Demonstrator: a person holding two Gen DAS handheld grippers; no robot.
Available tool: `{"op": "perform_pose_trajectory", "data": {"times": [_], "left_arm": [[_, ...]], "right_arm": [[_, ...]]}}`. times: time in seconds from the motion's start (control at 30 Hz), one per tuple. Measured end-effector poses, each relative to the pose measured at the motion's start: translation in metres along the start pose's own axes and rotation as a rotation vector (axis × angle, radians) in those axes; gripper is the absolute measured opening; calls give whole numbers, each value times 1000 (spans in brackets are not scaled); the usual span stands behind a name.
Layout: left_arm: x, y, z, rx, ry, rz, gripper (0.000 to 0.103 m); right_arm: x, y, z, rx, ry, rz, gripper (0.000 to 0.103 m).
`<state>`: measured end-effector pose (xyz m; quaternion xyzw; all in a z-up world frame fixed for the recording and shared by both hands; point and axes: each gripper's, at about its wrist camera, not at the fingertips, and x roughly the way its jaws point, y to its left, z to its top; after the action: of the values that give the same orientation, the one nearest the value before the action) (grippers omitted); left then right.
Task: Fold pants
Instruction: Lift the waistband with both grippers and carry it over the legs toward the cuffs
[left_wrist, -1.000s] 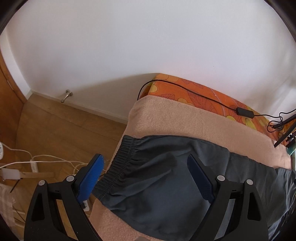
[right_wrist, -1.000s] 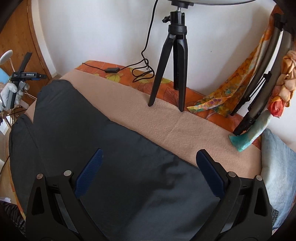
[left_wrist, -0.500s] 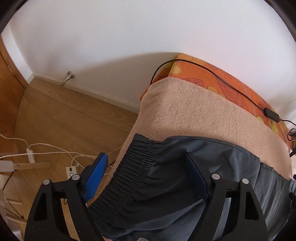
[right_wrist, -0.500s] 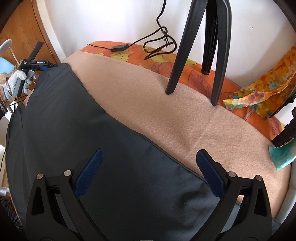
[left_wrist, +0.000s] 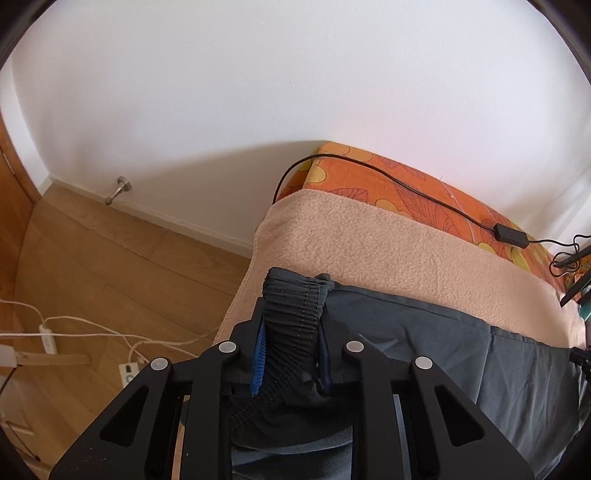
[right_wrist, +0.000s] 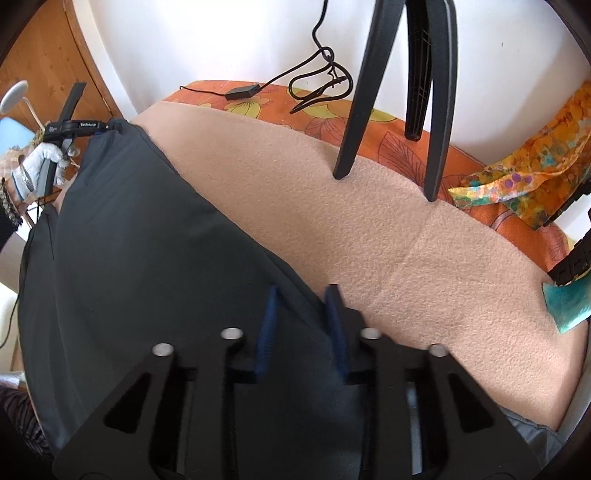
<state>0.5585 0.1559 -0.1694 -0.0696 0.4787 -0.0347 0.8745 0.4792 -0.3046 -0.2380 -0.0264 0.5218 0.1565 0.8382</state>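
Dark grey pants (right_wrist: 140, 251) lie flat along a beige blanket (right_wrist: 388, 229), waistband to the left. In the left wrist view my left gripper (left_wrist: 291, 332) is shut on the bunched elastic waistband (left_wrist: 295, 306) at the far corner of the pants (left_wrist: 443, 354). In the right wrist view my right gripper (right_wrist: 303, 299) has its blue pads (right_wrist: 267, 328) narrowed around the far edge of a pant leg; the frame is blurred there. The left gripper also shows far left in that view (right_wrist: 107, 127), held by a gloved hand.
A black tripod (right_wrist: 402, 85) stands on the blanket beyond the pants. A black cable with an adapter (left_wrist: 509, 232) runs over the orange sheet (left_wrist: 388, 184) by the wall. A colourful scarf (right_wrist: 517, 177) lies at right. Wood floor with white cords (left_wrist: 74, 325) lies left of the bed.
Both grippers were wide open above the pants. The left has dropped and closed on the waistband; the right has lowered to the leg edge and its jaws have come together.
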Motion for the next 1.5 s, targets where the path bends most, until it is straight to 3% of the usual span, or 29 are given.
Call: {"op": "perform_pose_trajectory", "data": {"times": [0.13,0.23,0.5,0.63,0.83,1.17,1.37,1.43,1.5], "left_arm": [[-12,-3,2,26,-34,-21,17],[-31,-3,1,21,-66,-48,16],[-96,10,-23,17,-151,-112,12],[-132,16,-49,30,-187,-126,12],[-169,28,-98,24,-235,-138,12],[-194,59,-194,-23,-263,-194,14],[-202,62,-245,-13,-238,-198,26],[-204,66,-260,-35,-219,-176,51],[-208,75,-277,-67,-205,-178,53]], "right_arm": [[-4,3,-4,-3,-4,-21,4],[-19,13,-4,-5,-42,-34,3],[-108,46,-21,1,-176,-7,2],[-156,75,-38,-4,-219,17,2],[-195,124,-77,-51,-212,18,2],[-193,173,-152,-81,-119,20,2],[-187,189,-185,-98,-49,-6,2],[-186,193,-195,-100,-36,-15,2],[-186,196,-203,-107,-27,-28,2]]}}
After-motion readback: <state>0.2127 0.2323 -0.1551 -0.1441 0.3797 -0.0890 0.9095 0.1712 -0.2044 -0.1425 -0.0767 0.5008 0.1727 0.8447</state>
